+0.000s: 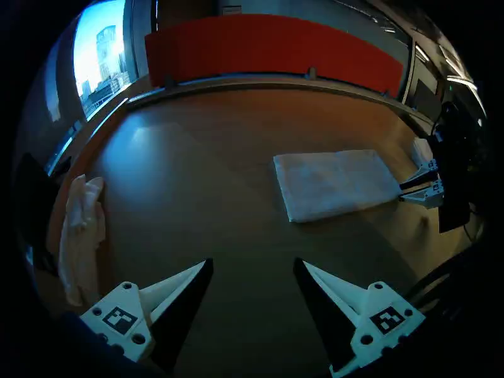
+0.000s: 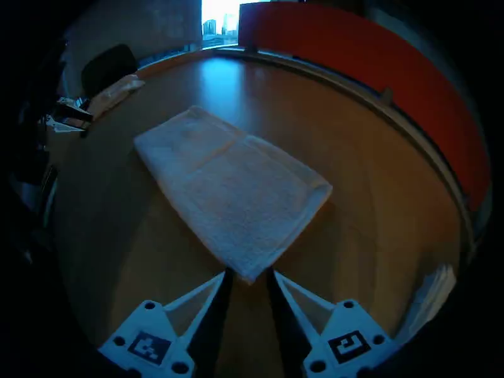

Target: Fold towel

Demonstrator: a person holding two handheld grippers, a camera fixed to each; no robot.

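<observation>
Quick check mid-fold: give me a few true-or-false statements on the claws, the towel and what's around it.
1. The left claw is open and holds nothing. True.
2. The towel lies crumpled in a heap. False: it lies flat on the table, folded into a rectangle.
3. A corner of the towel sits between the right claw fingertips. True.
4. The partition behind the table is blue. False: it is red.
5. A bunched white cloth lies near the table's edge, apart from the towel. True.
</observation>
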